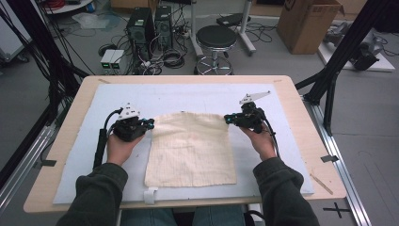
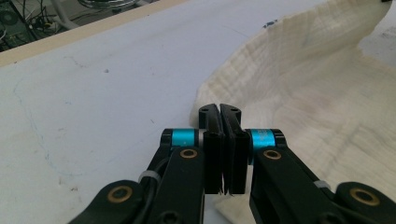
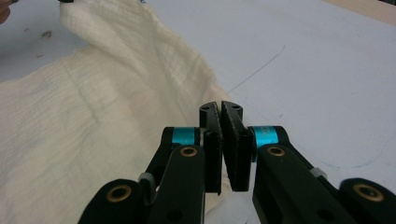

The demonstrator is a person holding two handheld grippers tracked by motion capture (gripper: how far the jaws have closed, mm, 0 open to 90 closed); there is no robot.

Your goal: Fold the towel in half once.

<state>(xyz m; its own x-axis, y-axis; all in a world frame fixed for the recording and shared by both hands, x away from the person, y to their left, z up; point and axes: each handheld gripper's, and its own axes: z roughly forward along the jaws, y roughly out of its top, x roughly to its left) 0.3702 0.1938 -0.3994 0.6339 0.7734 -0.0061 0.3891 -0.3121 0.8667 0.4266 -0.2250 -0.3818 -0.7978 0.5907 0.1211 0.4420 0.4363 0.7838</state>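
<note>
Your left hand-held gripper and right hand-held gripper are each clamped on a far corner of the cream cloth, lifting that edge. I judge a fold toward you comes next: carry both corners evenly. Blue mat covers the desk; computers, stool behind.

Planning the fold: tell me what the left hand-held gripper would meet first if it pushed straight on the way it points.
The left hand-held gripper, shut on the cream cloth's far corner, points across it; likely only more cloth, then the right hand-held gripper.
</note>
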